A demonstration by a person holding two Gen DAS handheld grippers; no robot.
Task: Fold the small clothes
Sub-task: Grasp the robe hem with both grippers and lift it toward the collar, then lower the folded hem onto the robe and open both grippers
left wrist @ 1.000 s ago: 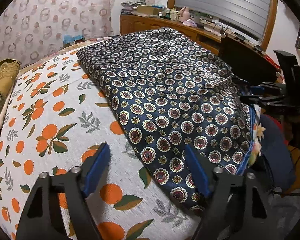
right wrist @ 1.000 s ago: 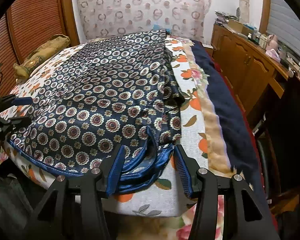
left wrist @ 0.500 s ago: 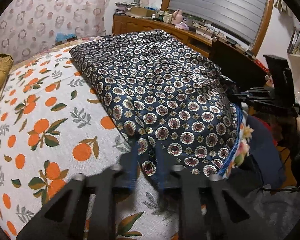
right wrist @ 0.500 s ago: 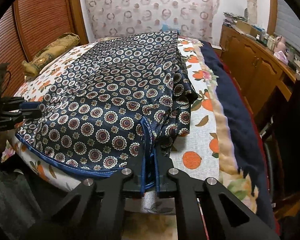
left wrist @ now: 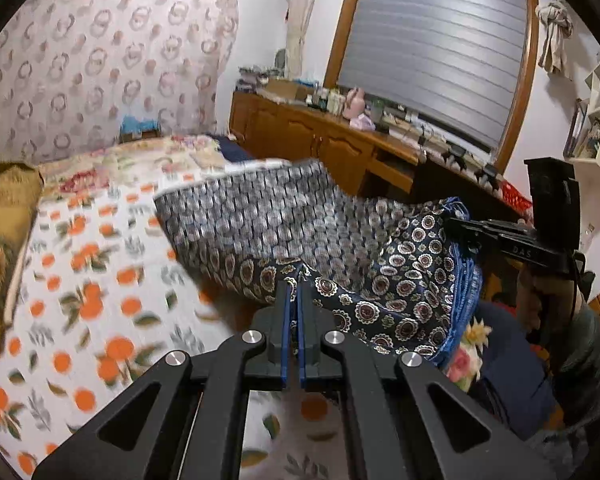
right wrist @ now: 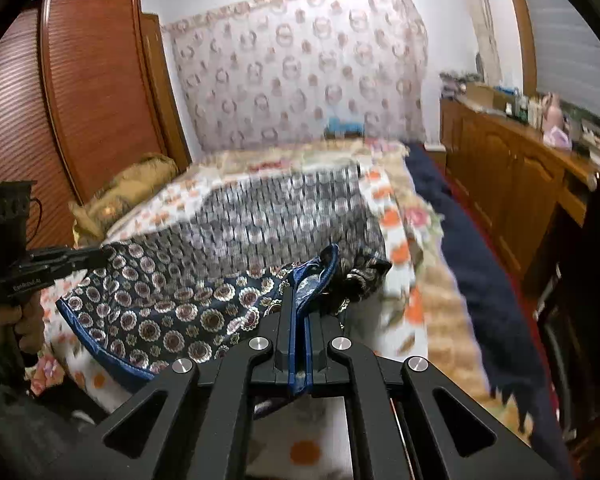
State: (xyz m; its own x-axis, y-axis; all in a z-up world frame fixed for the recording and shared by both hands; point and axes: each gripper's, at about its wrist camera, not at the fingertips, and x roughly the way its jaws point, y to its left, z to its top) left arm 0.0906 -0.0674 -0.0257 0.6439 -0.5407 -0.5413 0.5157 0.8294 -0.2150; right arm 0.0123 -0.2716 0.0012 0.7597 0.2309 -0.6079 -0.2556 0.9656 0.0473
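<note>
Both tongs are clamped on the silky navy medallion-print garment (left wrist: 392,292): left tongs (left wrist: 293,292) on its patterned edge, right tongs (right wrist: 300,304) on its blue-piped hem, lifting it over the orange-print bed (left wrist: 80,280). Readable lettering: "DAS".

only text i can make out is "DAS" on the right gripper (left wrist: 466,236) body, rest cut off.
</note>
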